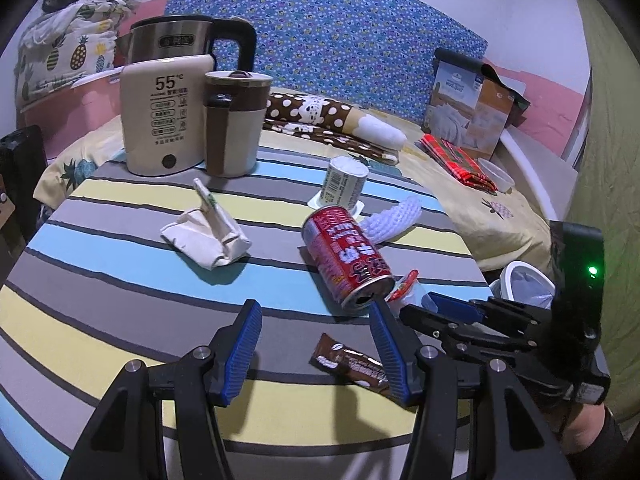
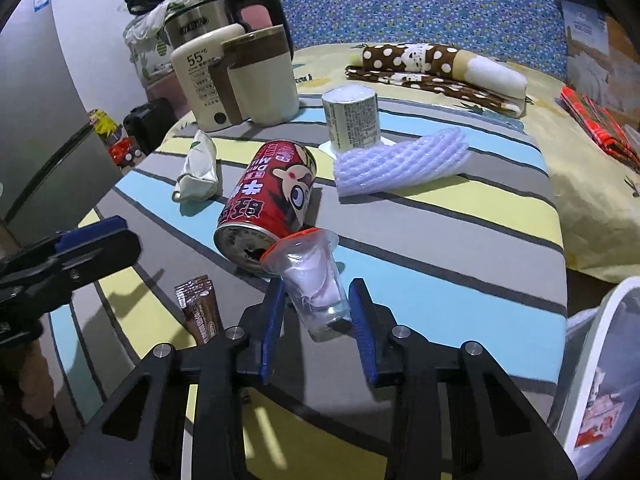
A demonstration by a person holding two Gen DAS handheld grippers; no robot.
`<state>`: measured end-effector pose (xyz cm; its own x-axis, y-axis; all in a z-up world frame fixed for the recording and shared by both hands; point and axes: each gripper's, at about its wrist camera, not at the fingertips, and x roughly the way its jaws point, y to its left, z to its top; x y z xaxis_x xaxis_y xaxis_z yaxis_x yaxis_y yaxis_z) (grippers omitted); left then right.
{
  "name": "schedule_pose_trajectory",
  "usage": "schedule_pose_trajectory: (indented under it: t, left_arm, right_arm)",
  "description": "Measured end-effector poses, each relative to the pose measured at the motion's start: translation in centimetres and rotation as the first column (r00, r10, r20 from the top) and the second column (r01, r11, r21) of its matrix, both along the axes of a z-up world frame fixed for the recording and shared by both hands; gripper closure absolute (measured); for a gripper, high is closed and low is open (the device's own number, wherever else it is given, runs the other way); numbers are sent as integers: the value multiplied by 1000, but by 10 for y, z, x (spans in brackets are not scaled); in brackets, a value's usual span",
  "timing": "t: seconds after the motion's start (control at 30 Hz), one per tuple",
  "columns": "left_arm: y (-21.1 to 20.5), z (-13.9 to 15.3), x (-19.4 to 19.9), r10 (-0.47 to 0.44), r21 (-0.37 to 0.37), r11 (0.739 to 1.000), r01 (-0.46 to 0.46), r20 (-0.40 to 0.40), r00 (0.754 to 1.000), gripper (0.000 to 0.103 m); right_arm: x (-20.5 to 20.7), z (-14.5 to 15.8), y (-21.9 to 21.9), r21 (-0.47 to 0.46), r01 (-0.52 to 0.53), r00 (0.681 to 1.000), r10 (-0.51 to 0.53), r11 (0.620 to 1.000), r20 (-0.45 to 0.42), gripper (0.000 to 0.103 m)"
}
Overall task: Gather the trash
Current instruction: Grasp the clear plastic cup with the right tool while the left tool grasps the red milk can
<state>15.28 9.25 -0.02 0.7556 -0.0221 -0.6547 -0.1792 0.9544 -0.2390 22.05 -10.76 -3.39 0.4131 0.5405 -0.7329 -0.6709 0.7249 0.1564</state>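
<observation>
A red drink can point(image 1: 346, 258) lies on its side on the striped table point(image 1: 120, 248); it also shows in the right wrist view point(image 2: 266, 204). My right gripper point(image 2: 316, 292) is shut on a clear plastic cup point(image 2: 314, 280) with a red rim, held next to the can's mouth. My left gripper point(image 1: 316, 314) is open and empty, above a brown snack wrapper point(image 1: 350, 362). A crumpled white carton point(image 1: 208, 236), an upside-down yogurt cup point(image 1: 345, 184) and white foam netting point(image 2: 400, 162) lie further back.
A kettle point(image 1: 176, 40), a cream warmer point(image 1: 164, 116) and a brown-and-cream mug point(image 1: 234, 120) stand at the table's far left. A white bin point(image 2: 600, 368) stands off the table's right edge. A bed with folded cloth point(image 1: 332, 124) lies behind.
</observation>
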Motion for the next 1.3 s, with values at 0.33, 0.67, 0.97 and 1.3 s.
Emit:
schedule_pose_trajectory:
  t: [0.33, 0.67, 0.97, 1.3]
  left_arm:
    - [-23, -2, 37, -1, -28, 1000, 0, -20, 1000, 47]
    - [-40, -23, 78, 66, 4, 998, -66, -75, 995, 47]
    - [-38, -32, 82, 85, 27, 996, -84, -79, 993, 47]
    - [-49, -21, 59, 23, 79, 997, -19, -43, 999, 49]
  right_arm:
    - [-4, 0, -41, 73, 119, 993, -116, 990, -36, 68]
    - [-5, 1, -66, 115, 205, 979, -202, 972, -40, 68]
    - [-7, 0, -71, 133, 228, 974, -225, 965, -33, 68]
    - [-19, 4, -88, 147, 249, 969, -247, 957, -27, 68]
